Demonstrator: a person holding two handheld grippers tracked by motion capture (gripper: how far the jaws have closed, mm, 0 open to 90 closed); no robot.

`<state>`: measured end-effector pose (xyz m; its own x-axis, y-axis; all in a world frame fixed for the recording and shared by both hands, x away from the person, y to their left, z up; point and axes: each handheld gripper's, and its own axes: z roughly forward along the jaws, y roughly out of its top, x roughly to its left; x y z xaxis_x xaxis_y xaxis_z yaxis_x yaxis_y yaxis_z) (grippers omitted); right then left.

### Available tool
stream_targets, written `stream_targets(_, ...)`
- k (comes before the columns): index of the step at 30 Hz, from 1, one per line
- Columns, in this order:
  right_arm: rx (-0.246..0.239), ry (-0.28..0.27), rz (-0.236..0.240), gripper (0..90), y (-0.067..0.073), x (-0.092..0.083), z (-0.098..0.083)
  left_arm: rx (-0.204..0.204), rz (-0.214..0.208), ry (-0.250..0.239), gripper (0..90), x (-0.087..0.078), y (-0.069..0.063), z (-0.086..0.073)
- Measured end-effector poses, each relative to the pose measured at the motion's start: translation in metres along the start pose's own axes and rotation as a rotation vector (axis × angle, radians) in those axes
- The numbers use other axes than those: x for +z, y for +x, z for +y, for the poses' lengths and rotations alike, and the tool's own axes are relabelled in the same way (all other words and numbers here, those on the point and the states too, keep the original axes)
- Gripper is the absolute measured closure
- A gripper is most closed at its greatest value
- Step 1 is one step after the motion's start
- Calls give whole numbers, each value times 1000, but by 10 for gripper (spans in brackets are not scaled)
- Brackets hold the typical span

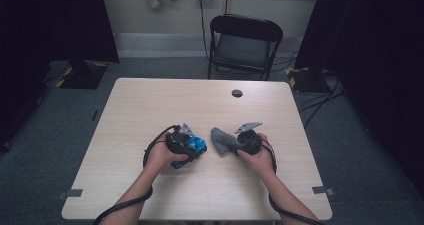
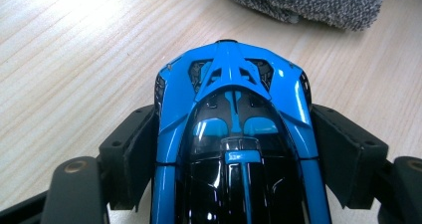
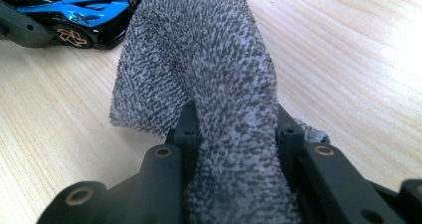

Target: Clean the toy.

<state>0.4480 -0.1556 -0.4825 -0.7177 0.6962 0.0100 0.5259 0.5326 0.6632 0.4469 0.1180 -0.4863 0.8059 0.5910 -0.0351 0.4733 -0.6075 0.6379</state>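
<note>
The left claw is grasping a blue toy car by its flanks, low over the surface. Just right of the car, the right claw is clenching a grey cloth, which is draping onto the surface.

Centre: blue toy car in the left gripper and grey cloth in the right gripper lie just apart, leaving a narrow gap.
12 o'clock: bare table up to a dark round hole.
9 and 3 o'clock: open tabletop to both edges.
6 o'clock: forearms cross the near edge.
</note>
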Motion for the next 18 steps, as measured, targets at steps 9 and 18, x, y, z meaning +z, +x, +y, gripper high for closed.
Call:
stream_targets(9,0,0,-1,649,0,0,0,-20,17,1,228,-5,-2,-2)
stream_targets(18,0,2,-4,647,1,1,0,-44,20,18,166,-11,1,-14)
